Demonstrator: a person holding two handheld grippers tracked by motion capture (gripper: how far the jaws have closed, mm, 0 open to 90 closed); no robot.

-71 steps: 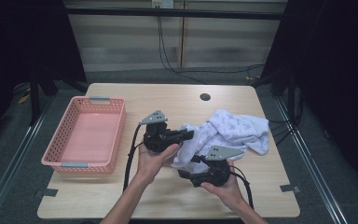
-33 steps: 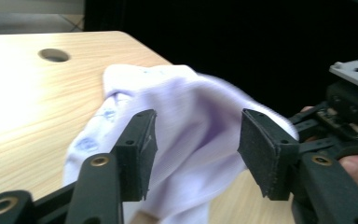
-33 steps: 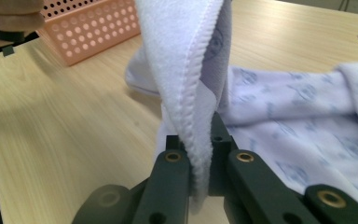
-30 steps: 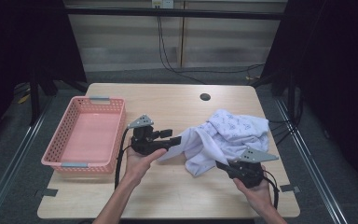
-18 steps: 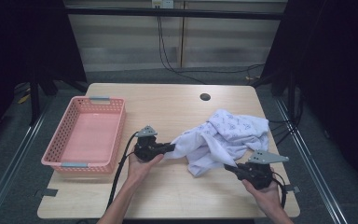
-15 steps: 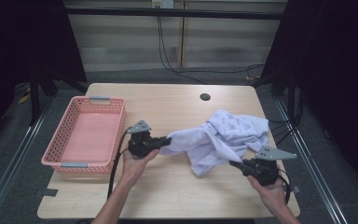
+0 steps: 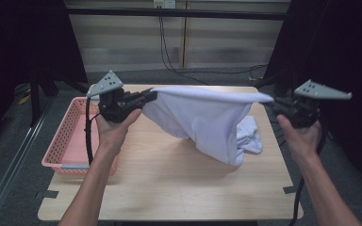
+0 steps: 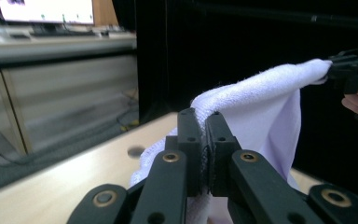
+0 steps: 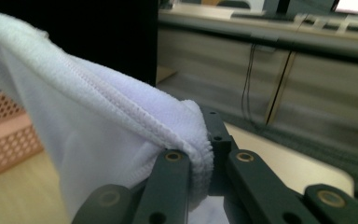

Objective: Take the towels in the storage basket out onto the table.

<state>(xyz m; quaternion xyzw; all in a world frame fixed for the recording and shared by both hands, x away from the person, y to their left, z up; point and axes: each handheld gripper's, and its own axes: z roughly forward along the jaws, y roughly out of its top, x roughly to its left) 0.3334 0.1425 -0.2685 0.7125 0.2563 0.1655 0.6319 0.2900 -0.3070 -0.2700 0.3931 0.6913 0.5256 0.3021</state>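
The left gripper (image 7: 148, 96) and right gripper (image 7: 273, 101) each pinch a corner of the white terry towel (image 7: 202, 117), stretched above the wooden table (image 7: 160, 188); the right gripper view reveals its stitched hem

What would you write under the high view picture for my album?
Two hands stretch a white towel between the left tongs and right tongs above a wooden table, beside a pink basket.

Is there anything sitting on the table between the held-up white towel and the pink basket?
Nothing visible does. The white terry towel is stretched between the left gripper and right gripper, and the bare wooden table runs clear across to the pink plastic mesh basket.
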